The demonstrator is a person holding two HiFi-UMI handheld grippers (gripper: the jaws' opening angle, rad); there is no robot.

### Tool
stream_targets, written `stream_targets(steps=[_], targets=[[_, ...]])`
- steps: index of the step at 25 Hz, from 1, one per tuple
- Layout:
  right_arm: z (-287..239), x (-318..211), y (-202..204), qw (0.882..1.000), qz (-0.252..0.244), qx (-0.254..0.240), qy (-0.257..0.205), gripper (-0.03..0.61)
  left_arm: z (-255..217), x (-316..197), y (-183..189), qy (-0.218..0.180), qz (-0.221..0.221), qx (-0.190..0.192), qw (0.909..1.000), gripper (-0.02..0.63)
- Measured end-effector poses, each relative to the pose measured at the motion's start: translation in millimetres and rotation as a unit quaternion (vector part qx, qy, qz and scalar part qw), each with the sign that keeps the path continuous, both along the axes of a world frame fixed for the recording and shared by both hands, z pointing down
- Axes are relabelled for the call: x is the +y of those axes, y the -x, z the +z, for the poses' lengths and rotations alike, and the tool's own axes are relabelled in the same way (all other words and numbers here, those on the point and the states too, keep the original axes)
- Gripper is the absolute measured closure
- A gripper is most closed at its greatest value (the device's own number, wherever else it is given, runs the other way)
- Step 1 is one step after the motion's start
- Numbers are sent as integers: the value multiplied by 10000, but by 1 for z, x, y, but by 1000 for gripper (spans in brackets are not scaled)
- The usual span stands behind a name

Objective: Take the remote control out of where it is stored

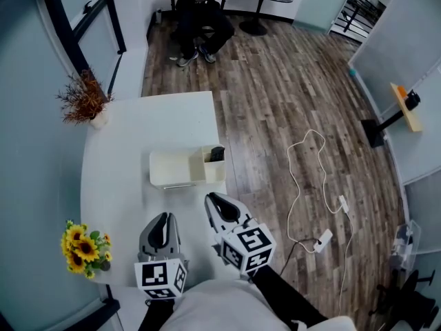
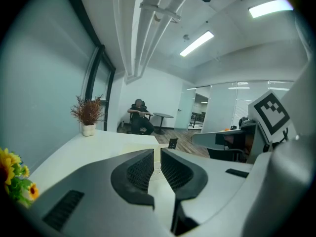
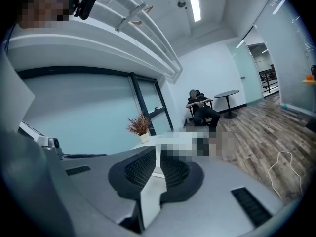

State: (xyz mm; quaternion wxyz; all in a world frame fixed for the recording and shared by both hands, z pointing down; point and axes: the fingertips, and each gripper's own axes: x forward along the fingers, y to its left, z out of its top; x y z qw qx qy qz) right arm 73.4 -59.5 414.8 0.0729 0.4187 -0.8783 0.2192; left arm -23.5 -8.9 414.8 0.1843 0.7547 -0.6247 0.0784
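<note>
The black remote control stands upright in a small white holder fixed to the right end of a white box on the white table. In the left gripper view the remote control shows as a small dark shape beyond the jaws. My right gripper is shut and empty, a short way in front of the holder. To its left and nearer me, my left gripper has its jaws together on nothing. Both grippers point toward the box.
Sunflowers stand at the table's near left corner and a dried plant in a white vase at its far left. The table's right edge drops to a wood floor with a white cable. A person sits on a chair far behind.
</note>
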Motion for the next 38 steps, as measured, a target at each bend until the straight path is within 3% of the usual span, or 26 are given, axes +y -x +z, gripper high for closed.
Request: stream_targets(steps=[16,23,38], targets=[[12,-60,-17,9972,653,357,-122,563,17,-29,13,223,69,91,9997,566],[25,-86,-23,9952,854,468,-77,488,27,-38,17,339,88,89,9993,566],[50,-127,-33,9916,1077,720,8,413,38,-53,11,468,203,179,9985,566]])
